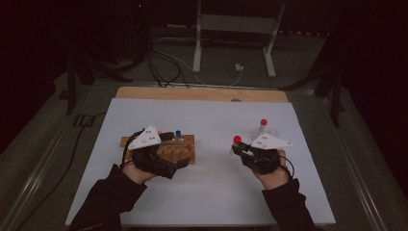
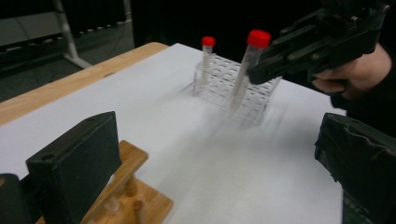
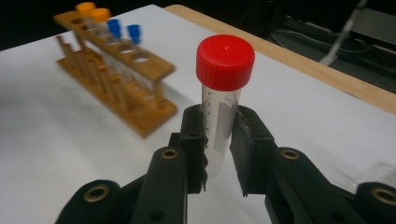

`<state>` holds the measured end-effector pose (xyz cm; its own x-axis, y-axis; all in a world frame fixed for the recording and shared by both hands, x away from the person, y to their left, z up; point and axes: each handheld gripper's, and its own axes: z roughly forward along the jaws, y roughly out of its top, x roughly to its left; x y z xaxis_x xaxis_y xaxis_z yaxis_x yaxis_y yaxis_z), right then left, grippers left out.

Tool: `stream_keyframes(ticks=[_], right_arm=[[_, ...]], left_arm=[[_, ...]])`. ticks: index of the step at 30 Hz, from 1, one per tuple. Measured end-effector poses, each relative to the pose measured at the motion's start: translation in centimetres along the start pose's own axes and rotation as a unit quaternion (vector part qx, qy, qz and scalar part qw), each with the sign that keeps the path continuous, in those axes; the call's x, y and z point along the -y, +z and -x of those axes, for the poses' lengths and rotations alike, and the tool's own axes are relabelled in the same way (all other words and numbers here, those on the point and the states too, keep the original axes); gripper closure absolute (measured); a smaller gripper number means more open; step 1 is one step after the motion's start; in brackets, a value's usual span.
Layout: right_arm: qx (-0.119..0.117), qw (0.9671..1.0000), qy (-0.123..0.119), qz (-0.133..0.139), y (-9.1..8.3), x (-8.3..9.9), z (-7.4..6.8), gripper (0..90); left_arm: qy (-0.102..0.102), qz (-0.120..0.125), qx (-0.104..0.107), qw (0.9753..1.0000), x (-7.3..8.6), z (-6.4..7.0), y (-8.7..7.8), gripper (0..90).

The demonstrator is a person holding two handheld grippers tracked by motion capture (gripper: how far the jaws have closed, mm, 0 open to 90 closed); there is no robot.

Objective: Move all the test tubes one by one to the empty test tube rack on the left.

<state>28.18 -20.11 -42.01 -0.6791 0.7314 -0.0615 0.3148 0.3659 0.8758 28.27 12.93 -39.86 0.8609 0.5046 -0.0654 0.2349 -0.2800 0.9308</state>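
Observation:
My right gripper is shut on a clear tube with a red cap, held upright above the white table; the same tube shows left of the clear plastic rack. A second red-capped tube stands in that clear rack. My left gripper is open with nothing between its jaws. It hovers by the wooden rack, with one jaw over the rack's end. The wooden rack holds orange-capped tubes and blue-capped tubes.
A white mat covers the table, with a bare wooden strip along the far edge. Beyond it lie a dark floor, cables and a metal stand. Open mat lies between the two racks.

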Motion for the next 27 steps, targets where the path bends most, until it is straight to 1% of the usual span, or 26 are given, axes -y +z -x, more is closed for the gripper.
stream_keyframes(ticks=[5, 6, 8, 12, 13, 15, 16, 17, 18, 19, 21, 22, 25, 27], right_arm=[[-0.024, 0.9996, -0.015, -0.006, 0.7, -0.1, -1.7, 74.9], [-0.030, 0.9994, -0.017, -0.007, 0.8, 0.0, -2.0, 74.9], [-0.039, 0.9990, -0.022, -0.011, 1.1, 0.0, -2.5, 75.0], [-0.056, 0.9977, -0.034, -0.015, 1.5, 0.0, -3.6, 74.9], [-0.060, 0.9975, -0.034, -0.015, 1.6, 0.0, -3.9, 75.0], [-0.067, 0.9968, -0.040, -0.015, 1.7, 0.0, -4.4, 74.9], [-0.071, 0.9965, -0.040, -0.016, 1.8, 0.0, -4.7, 74.9], [-0.075, 0.9962, -0.042, -0.017, 1.9, 0.0, -5.0, 74.9], [-0.078, 0.9957, -0.045, -0.018, 2.0, 0.0, -5.2, 74.9], [-0.083, 0.9954, -0.045, -0.019, 2.1, 0.0, -5.5, 75.0], [-0.090, 0.9945, -0.049, -0.021, 2.2, 0.0, -5.9, 75.0], [-0.093, 0.9941, -0.050, -0.022, 2.3, 0.0, -6.1, 74.9], [-0.102, 0.9930, -0.056, -0.023, 2.4, -0.1, -6.7, 75.0], [-0.106, 0.9924, -0.058, -0.023, 2.4, -0.1, -7.0, 75.0]], left_arm=[[0.000, 0.001, 0.008, 1.0000, -0.1, 0.6, 0.3, 1.5], [-0.003, 0.003, 0.009, 1.0000, -0.1, 0.7, 0.4, 1.5], [-0.002, 0.003, 0.019, 0.9998, -0.1, 1.0, 0.5, 2.6], [0.003, 0.002, 0.023, 0.9997, 0.0, 1.7, 1.2, 5.4], [0.003, 0.003, 0.031, 0.9995, 0.1, 1.9, 1.3, 6.6], [0.009, 0.004, 0.033, 0.9994, 0.1, 2.3, 1.7, 8.5], [0.009, 0.004, 0.037, 0.9993, 0.1, 2.5, 1.8, 12.1], [0.010, 0.004, 0.037, 0.9993, 0.2, 2.7, 2.0, 15.3], [0.011, 0.000, 0.036, 0.9993, 0.2, 2.9, 2.2, 16.8], [0.013, 0.000, 0.039, 0.9991, 0.2, 3.1, 2.3, 17.4], [0.017, -0.002, 0.037, 0.9992, 0.3, 3.3, 2.6, 23.6], [0.019, -0.003, 0.039, 0.9990, 0.4, 3.4, 2.7, 25.8], [0.028, -0.005, 0.036, 0.9990, 0.6, 3.5, 3.0, 36.9], [0.035, -0.007, 0.038, 0.9986, 0.7, 3.5, 3.2, 42.7]])
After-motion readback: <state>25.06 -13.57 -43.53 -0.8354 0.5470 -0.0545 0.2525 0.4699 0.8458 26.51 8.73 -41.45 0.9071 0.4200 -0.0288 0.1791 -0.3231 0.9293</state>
